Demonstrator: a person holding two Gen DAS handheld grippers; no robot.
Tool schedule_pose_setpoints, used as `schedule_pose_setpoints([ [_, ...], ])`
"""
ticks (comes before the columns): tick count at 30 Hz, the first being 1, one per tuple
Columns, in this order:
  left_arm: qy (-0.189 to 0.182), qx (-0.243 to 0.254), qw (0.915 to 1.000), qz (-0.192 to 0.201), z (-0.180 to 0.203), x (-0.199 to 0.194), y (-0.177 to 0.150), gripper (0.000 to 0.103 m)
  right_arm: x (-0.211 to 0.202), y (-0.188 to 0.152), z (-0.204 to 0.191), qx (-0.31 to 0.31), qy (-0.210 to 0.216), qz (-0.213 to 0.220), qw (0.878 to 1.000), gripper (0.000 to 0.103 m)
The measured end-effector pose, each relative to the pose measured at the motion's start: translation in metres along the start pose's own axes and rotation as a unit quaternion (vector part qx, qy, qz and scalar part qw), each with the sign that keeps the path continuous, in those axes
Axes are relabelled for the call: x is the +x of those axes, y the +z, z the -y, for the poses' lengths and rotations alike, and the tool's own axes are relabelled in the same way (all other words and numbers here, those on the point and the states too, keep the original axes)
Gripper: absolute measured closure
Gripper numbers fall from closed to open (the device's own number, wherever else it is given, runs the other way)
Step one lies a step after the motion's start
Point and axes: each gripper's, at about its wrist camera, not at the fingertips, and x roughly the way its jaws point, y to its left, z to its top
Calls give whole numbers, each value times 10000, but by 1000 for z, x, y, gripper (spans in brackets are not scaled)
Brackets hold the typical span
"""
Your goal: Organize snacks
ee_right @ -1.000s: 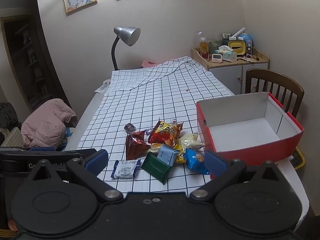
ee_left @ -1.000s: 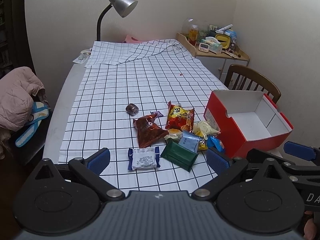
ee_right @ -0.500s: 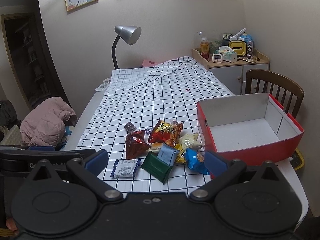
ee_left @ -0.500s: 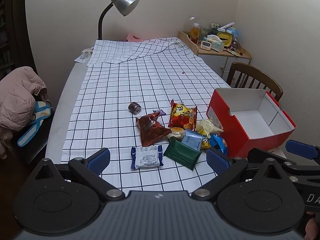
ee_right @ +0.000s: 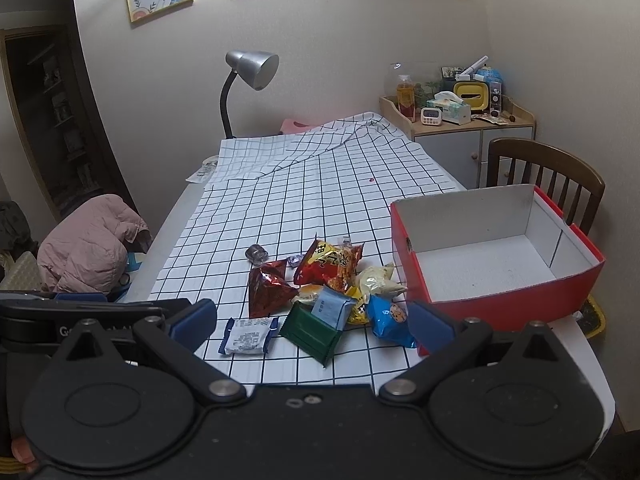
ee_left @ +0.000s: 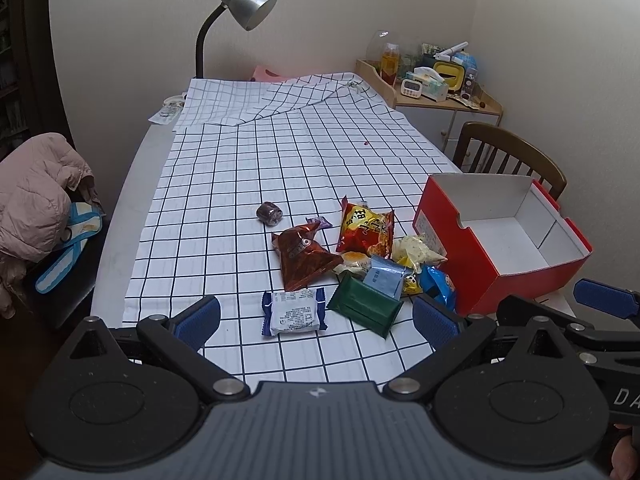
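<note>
A heap of snack packets lies on the checked tablecloth [ee_left: 224, 200]: a white-and-blue packet [ee_left: 294, 312], a dark green packet [ee_left: 364, 308], a brown-red bag [ee_left: 302, 256], a red-yellow bag [ee_left: 364, 226] and a small dark round sweet [ee_left: 270, 213]. To their right an open red box [ee_left: 508, 240] stands with nothing inside. My left gripper [ee_left: 316, 318] is open, held above the table's near edge just short of the white-and-blue packet. My right gripper [ee_right: 312, 318] is open too, near the green packet [ee_right: 314, 330] and the box [ee_right: 496, 256]. Neither holds anything.
A silver desk lamp [ee_left: 240, 4] stands at the table's far end beside folded cloth. A wooden chair [ee_left: 508, 156] sits behind the box, and a cluttered side cabinet [ee_left: 436, 92] fills the far right corner. A pink jacket [ee_left: 36, 192] lies on a seat at left.
The left wrist view has shifted slightly, with the snacks sitting a little higher and farther right in it. The right gripper has barely moved. No snack has been touched.
</note>
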Motion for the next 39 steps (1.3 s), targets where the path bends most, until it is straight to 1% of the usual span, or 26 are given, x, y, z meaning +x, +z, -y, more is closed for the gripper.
schedule_pose_setpoints([
  [10, -25, 40, 10000, 20, 1, -2, -1, 0, -4, -1, 0, 38, -51, 47, 10000, 1],
  [22, -138, 82, 9999, 4, 2, 1, 2, 0, -7, -2, -3, 69, -155, 81, 9998, 2],
  [28, -171, 25, 9998, -28, 0, 15, 6, 0, 3, -2, -2, 5, -169, 7, 9999, 2],
  [32, -118, -241, 9995, -177, -10, 37, 5, 0, 21, -4, 4, -108, -192, -154, 9996, 4],
  [34, -71, -311, 9992, -222, -13, 47, 3, 0, 32, -7, 7, -167, -197, -287, 9993, 5],
  [37, -81, -391, 9985, -372, -17, 66, -1, 0, 51, -14, 12, -307, -242, -466, 9981, 12],
  [39, -205, -455, 9976, -473, -20, 78, -3, 0, 64, -18, 16, -384, -191, -594, 9973, 21],
])
